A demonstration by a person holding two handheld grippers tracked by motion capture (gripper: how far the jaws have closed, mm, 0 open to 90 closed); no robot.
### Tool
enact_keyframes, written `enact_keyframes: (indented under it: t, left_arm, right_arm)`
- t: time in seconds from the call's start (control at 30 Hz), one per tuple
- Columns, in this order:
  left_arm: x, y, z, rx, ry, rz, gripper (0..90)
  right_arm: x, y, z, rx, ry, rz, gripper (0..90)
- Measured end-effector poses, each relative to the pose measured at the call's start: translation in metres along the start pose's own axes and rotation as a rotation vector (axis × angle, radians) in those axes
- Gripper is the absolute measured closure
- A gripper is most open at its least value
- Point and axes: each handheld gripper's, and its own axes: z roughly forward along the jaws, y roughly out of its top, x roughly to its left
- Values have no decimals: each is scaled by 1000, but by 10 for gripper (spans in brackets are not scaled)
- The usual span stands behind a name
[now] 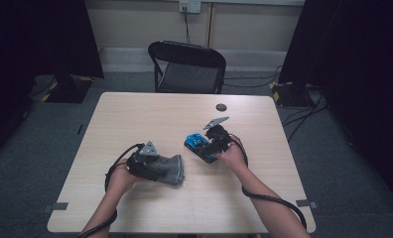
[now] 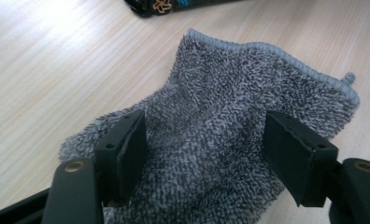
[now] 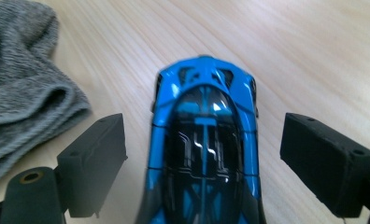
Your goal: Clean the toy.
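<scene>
While I've got both hands over the near half of the tabletop [image 1: 150,106], here's how it sits. My left gripper [image 1: 157,167] has the grey cloth [image 1: 172,169] bunched up between its jaws, roughly midway along the near edge, a bit left of centre. In the left gripper view the cloth [image 2: 230,121] fills the gap and the left pad [image 2: 134,149] sits against the pile, so I'd call that a loose-ish grip on the cloth, with the jaws set fairly wide.

My right gripper [image 1: 208,145] is around the blue car [image 1: 197,144], near the middle of the tabletop and just right of the cloth. In the right gripper view the car [image 3: 204,140] lies lengthwise between the jaws with bare wood visible on both sides, so the pads [image 3: 99,154] aren't touching it: jaws spread, nothing held. The cloth [image 3: 24,93] shows off to the left there, close to the car but apart from it.

A small dark disc [image 1: 221,107] sits near the far edge.
</scene>
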Motion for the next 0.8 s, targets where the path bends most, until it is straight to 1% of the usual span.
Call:
enact_keyframes:
  t: [0.03,0.07,0.13,0.2,0.3,0.4,0.47,0.5,0.53,0.57,0.6,0.63,0.67,0.7,0.73,0.77,0.8]
  left_arm:
    - [0,-1,2,3,0,4,311]
    - [1,-1,3,9,-1,4,318]
    - [2,-1,6,18,-10,-3,332]
    - [3,-2,7,22,-9,-6,335]
    - [2,-3,12,40,-11,-13,354]
    - [2,-4,14,45,-19,-44,407]
    - [1,-4,14,42,-8,-55,466]
    - [1,-4,13,48,4,-70,508]
    - [1,-3,12,51,20,-93,609]
    - [1,-2,11,54,38,-134,656]
    - [1,-1,11,59,39,-180,676]
    - [1,-1,11,59,39,-180,683]
    - [1,-2,11,47,42,-215,683]
    - [0,-2,10,46,47,-200,681]
    - [-1,-2,9,32,37,-156,635]
    - [-1,-2,7,23,46,-138,596]
    - [-1,-1,5,16,50,-130,559]
  right_arm:
    - [-1,-2,2,3,2,11,139]
    - [-2,-4,5,6,14,24,139]
    - [-1,-7,9,15,10,17,140]
    - [0,-8,11,23,10,12,139]
    - [1,-9,17,33,13,7,139]
    - [1,-10,19,42,13,2,139]
    - [1,-11,21,41,18,8,141]
    - [2,-11,22,43,16,6,140]
    - [2,-12,22,43,11,1,141]
    - [2,-12,23,43,9,4,141]
    - [2,-12,23,44,11,5,141]
    - [2,-12,23,44,11,5,141]
    - [2,-13,24,42,13,0,141]
    - [3,-13,24,50,8,-4,141]
    - [2,-14,24,58,10,-7,141]
    - [2,-15,25,57,10,-5,141]
    - [2,-16,25,56,10,-8,141]
